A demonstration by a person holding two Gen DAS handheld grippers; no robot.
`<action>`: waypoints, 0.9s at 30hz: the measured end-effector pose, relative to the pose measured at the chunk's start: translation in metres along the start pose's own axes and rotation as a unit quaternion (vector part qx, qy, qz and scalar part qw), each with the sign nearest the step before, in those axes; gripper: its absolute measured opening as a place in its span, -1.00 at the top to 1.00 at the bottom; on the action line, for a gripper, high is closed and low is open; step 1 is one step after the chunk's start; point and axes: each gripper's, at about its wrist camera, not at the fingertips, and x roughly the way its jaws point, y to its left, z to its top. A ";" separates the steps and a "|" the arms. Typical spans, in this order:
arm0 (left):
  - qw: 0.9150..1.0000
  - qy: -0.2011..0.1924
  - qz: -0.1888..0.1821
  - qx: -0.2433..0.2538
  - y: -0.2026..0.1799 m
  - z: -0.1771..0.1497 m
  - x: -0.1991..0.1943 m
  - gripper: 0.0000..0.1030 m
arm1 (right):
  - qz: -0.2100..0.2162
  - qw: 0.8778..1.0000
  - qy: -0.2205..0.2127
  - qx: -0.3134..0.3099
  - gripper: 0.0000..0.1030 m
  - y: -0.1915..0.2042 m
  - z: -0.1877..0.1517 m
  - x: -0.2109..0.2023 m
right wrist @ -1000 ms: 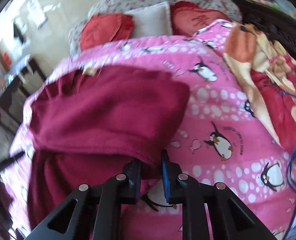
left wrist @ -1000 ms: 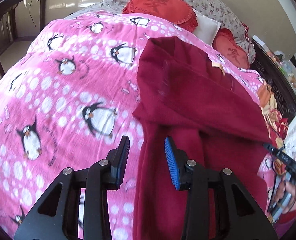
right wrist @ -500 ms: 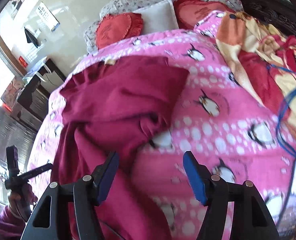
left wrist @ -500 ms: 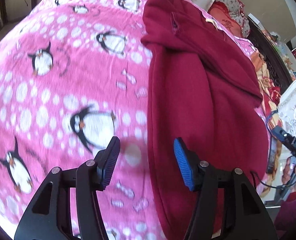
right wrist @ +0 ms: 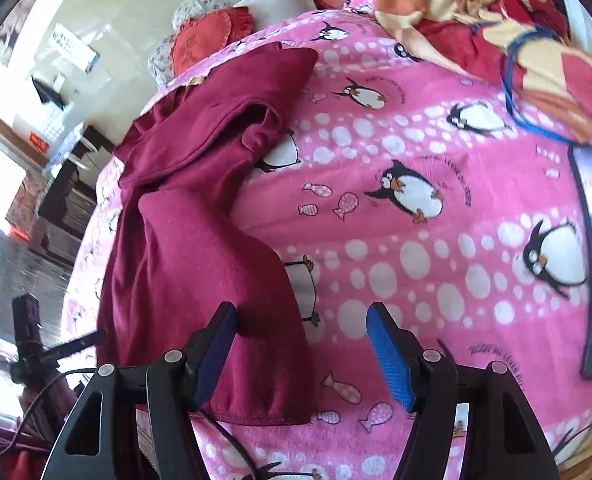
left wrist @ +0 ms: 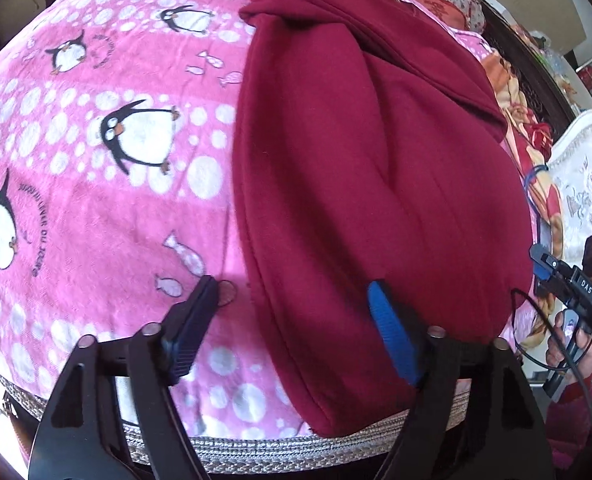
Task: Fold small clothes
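Maroon fleece garment (left wrist: 376, 184): centre-right of frame, partly folded, lying on pink penguin blanket (left wrist: 96, 160). Left gripper (left wrist: 292, 312): jaws apart, straddling the hem edge. Right gripper (right wrist: 302, 344): jaws apart, empty, at the opposite hem. Risk: thick layers may slip; pinching blanket beneath would drag it.

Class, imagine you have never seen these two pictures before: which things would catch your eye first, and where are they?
First comes the pink penguin blanket covering the whole bed. On it lies a dark red garment, running from near the pillows to the near edge, its top part folded over. The left gripper and right gripper hang open over the garment's near corners, one on each side.
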 end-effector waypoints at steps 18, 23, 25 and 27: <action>0.997 -0.046 -0.001 0.065 0.025 0.004 -0.075 0.80 | 0.130 0.982 0.019 -0.135 0.86 0.101 -0.044 -0.059; 1.000 -0.007 0.021 0.022 0.048 -0.006 -0.037 0.80 | 0.002 0.992 0.021 -0.125 0.82 0.084 -0.036 -0.029; 1.000 -0.003 0.019 0.006 0.052 -0.007 -0.032 0.80 | 0.008 0.997 -0.011 -0.081 0.66 0.072 -0.010 -0.027; 1.000 -0.001 0.013 -0.004 0.053 -0.006 -0.030 0.80 | 0.001 0.997 -0.039 -0.062 0.50 0.068 0.012 -0.021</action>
